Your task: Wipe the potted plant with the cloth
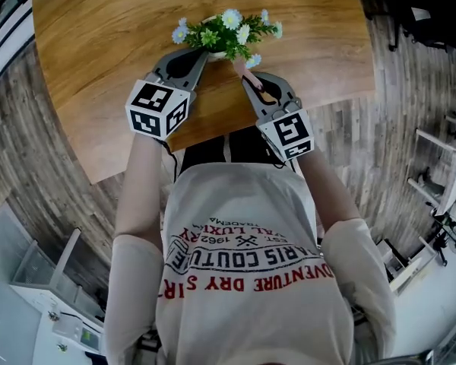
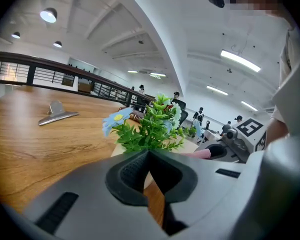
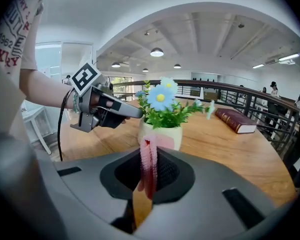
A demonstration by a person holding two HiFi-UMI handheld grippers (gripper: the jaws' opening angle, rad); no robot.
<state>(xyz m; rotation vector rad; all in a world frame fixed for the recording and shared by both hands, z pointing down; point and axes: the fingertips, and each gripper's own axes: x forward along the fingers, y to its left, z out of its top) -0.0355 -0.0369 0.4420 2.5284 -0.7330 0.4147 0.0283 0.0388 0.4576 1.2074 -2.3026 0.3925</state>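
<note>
A small potted plant (image 1: 224,35) with green leaves and pale blue and white flowers stands in a white pot (image 3: 162,133) on the wooden table (image 1: 99,67). My left gripper (image 1: 200,54) is shut with nothing between its jaws, and its tips rest against the plant's left side by the pot rim. My right gripper (image 1: 251,82) is shut on a pink cloth (image 3: 149,164), which hangs just in front of the pot, on its near right side. In the left gripper view the plant (image 2: 152,126) fills the centre, and the cloth (image 2: 197,154) shows to its right.
A metal clip (image 2: 57,115) lies farther back on the table's left part. A dark red book (image 3: 237,120) lies on the table beyond the plant. The table's near edge (image 1: 213,131) curves just under my hands. White shelving (image 1: 433,204) stands on the floor at the right.
</note>
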